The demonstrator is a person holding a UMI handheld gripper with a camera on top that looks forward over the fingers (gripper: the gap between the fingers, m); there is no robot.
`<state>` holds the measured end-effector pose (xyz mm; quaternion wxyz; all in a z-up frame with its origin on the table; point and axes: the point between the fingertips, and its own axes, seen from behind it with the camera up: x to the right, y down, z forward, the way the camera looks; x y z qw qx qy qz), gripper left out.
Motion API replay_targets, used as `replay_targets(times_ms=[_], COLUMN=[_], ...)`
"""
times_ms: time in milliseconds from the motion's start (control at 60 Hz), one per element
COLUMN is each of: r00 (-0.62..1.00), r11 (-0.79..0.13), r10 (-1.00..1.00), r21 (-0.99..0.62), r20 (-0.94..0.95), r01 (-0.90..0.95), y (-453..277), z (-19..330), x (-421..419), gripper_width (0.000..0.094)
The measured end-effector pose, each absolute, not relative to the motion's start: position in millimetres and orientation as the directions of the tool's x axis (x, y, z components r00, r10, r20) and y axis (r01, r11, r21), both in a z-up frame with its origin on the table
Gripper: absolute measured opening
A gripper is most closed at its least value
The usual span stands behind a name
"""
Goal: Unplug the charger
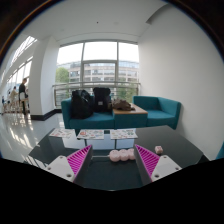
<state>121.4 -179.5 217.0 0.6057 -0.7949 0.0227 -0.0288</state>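
My gripper (113,166) is open above a dark glossy table (100,172), with its pink pads (79,160) spread wide. A row of small pale pink rounded things (120,155) lies on the table just ahead of the fingers, between their tips, touching neither. Another small pink thing (158,150) lies beyond the right finger. I cannot make out a charger, a cable or a socket in this view.
Several patterned sheets (95,133) lie along the table's far edge. Beyond stands a teal sofa (150,112) with dark bags (101,98) on it, under large windows (98,66). People (20,95) stand far off at the left.
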Motion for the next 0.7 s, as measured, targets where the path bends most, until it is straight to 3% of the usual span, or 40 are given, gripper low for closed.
replay_targets(times_ms=[83,217,700], r00=[0.999,1.000,0.998], r11=[-0.301,-0.320,-0.315], r10=[-0.035,0.028,0.054], r21=[-0.954,-0.947,-0.949], r20=[0.016,-0.010,-0.023], r01=[0.004,-0.001,-0.005], y=[-201.4,-226.1,-256.6], z=[196.3,190.3,205.5], x=[84.0,38.7,15.0], gripper_width=[0.0827,0.0827,0.0826])
